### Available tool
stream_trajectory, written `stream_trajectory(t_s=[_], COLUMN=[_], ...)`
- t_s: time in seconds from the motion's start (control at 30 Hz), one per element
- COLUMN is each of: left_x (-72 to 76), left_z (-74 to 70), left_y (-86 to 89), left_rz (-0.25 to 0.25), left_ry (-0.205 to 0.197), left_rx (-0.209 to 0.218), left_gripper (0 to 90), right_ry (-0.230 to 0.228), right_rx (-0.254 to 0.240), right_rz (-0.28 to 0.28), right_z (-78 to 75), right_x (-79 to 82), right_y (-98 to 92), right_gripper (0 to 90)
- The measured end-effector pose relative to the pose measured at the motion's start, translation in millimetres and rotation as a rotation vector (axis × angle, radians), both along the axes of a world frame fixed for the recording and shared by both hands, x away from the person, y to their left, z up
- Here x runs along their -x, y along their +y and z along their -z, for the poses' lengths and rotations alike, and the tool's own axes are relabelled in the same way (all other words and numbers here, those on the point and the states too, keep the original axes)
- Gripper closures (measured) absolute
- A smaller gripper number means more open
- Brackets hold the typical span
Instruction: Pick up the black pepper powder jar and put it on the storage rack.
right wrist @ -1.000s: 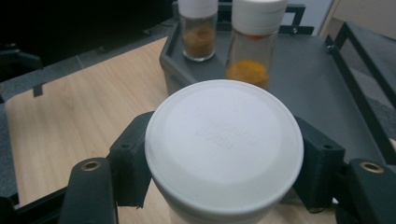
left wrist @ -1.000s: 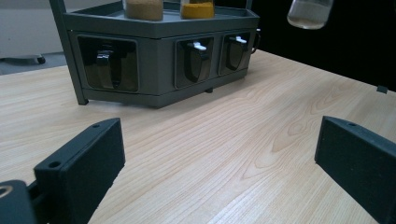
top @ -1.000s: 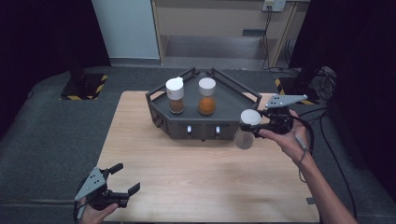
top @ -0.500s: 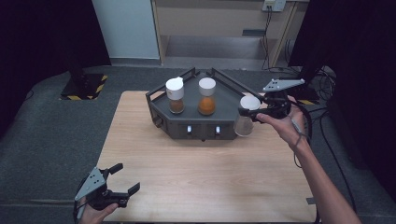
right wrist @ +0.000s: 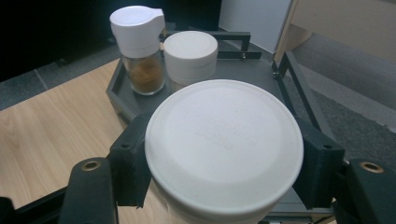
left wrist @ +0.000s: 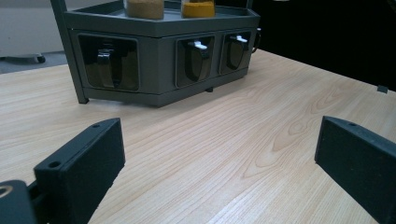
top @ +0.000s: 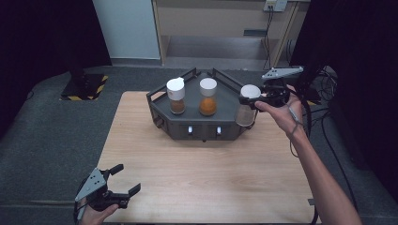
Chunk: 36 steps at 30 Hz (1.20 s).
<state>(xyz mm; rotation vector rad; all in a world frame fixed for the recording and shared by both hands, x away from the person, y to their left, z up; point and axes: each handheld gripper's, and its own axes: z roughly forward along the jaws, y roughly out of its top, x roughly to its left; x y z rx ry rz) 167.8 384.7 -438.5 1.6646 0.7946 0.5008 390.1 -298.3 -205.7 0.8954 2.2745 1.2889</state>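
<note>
Clear jar (top: 246,111) with a white lid (right wrist: 224,144), gripped just under the lid by the right gripper (top: 257,99) and held off the table, over the right front corner of the grey rack (top: 164,123). Jaws clamped on either side of the jar's neck, as seen in the right gripper view, lid spanning the gap between them. Contents of the jar not discernible (glass looks pale and see-through). Right hand (top: 280,115) behind the gripper, forearm running down to the bottom right edge of the high view.

On the rack's top tray, two more jars side by side: one with a flip-top cap and brown powder (top: 176,95), one with a flat round lid and orange powder (top: 208,96). Both upright, well apart from the held jar. Below the tray, a row of recessed compartments with small handles (left wrist: 200,45).

Rack standing at the far middle of the wooden table (top: 206,173).

Left gripper (top: 116,182) at the near left corner of the table, jaws spread wide with nothing between them, only bare wood.
</note>
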Motion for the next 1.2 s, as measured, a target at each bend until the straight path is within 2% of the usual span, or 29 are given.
stream_trajectory(t_s=[0.53, 0.87, 1.2], left_x=[0.4, 0.3, 0.3], left_z=[0.4, 0.8, 0.8], left_y=[0.6, 1.1, 1.5], left_rz=[-0.002, -0.002, -0.002], left_ry=[0.002, 0.003, 0.006], left_rx=[0.002, 0.004, 0.004], left_gripper=[0.9, 0.9, 0.9], right_ry=[-0.005, -0.010, -0.008], right_rx=[0.018, 0.010, 0.005], right_rz=[0.069, 0.103, 0.111], right_z=[-8.7, -8.8, -3.4], right_x=[-20.6, -32.8, -43.5], right_y=[8.6, 16.0, 24.6], right_gripper=[33.9, 33.9, 33.9])
